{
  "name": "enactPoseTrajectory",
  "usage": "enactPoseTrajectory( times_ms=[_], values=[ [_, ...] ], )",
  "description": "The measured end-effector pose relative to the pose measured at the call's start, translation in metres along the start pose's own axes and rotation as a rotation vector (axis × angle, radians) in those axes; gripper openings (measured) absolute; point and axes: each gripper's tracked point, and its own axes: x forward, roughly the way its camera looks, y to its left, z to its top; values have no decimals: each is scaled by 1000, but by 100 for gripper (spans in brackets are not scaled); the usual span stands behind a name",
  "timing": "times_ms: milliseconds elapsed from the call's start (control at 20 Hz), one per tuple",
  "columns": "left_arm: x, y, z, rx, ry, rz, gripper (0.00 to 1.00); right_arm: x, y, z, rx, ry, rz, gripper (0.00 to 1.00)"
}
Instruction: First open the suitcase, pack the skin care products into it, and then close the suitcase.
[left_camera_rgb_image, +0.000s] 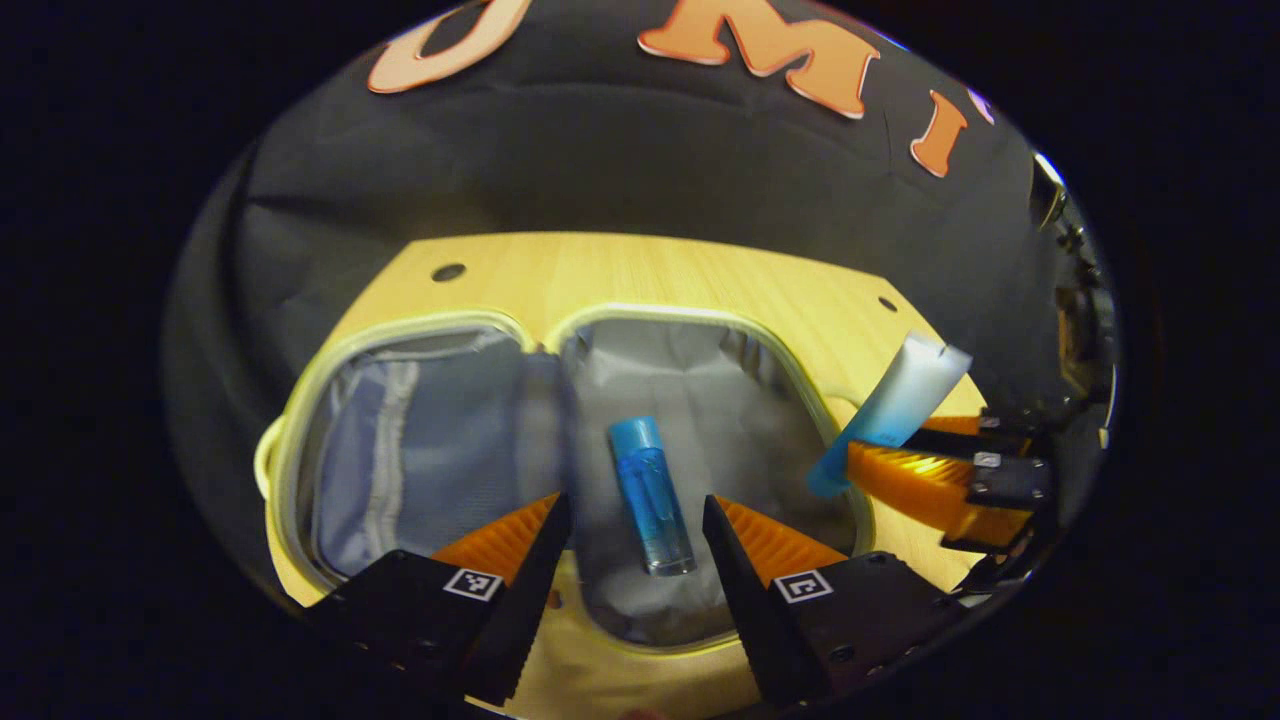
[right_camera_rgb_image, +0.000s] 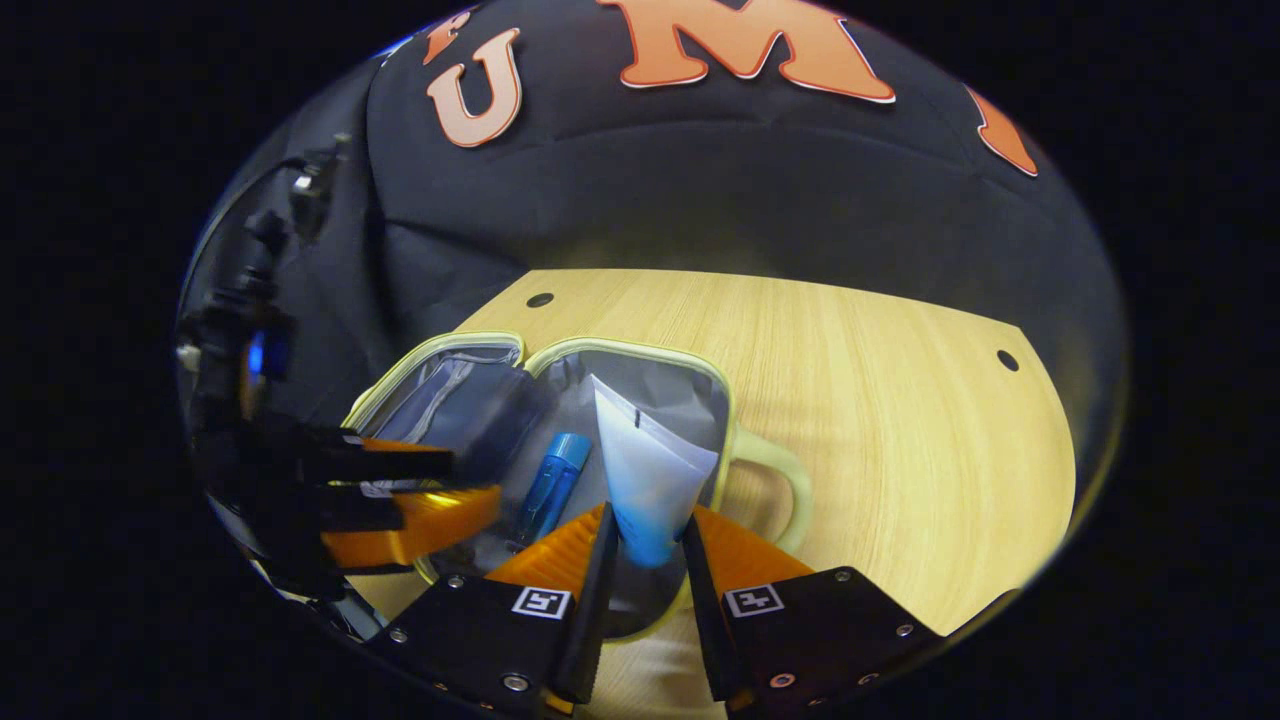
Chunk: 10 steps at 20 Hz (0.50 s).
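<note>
Suitcase (left_camera_rgb_image: 300, 420): small soft case, pale yellow-green rim, grey lining, lying open flat on the wooden table (left_camera_rgb_image: 650, 270), its two halves side by side. Hinge fold runs between them, from 12 toward 6 o'clock in the left gripper view. A loop handle (right_camera_rgb_image: 790, 490) sticks out at the 3 o'clock side in the right gripper view.

Blue bottle (left_camera_rgb_image: 650, 495): slim, translucent, capped. Lies inside the right-hand half on the lining, long axis near 12 to 6 o'clock, cap toward 12. Probably light, rigid and smooth, so likely to roll or slip.

Tube (right_camera_rgb_image: 648, 480): white fading to blue, flat crimped end up, blue cap end down. Held by the right gripper (right_camera_rgb_image: 645, 545), both fingers pressing on its lower part near the cap, over the rim of the right-hand half. Long axis runs from about 1 o'clock at the crimp to 7 o'clock at the cap in the left gripper view. Judged soft-walled and light; a hold near the firmer cap shoulder looks safest, since squeezing the middle could deform it.

Left gripper (left_camera_rgb_image: 635, 530): fingers spread apart, holding nothing, hovering over the right-hand half with the blue bottle between the tips in line of sight.

Closing judged best done by the lid rim or the handle; the case walls look floppy.
</note>
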Motion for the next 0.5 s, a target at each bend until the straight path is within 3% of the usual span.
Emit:
enactPoseTrajectory(
  times_ms=[200, 500],
  values=[
    [-56, 52, 42, -53, -139, 101, 86, 23, 17, -11, -7, 58, 23, 42],
    [-130, 144, 48, -236, -175, 255, 95, 53, 25, -33, 21, 185, -6, 42]
  ],
)
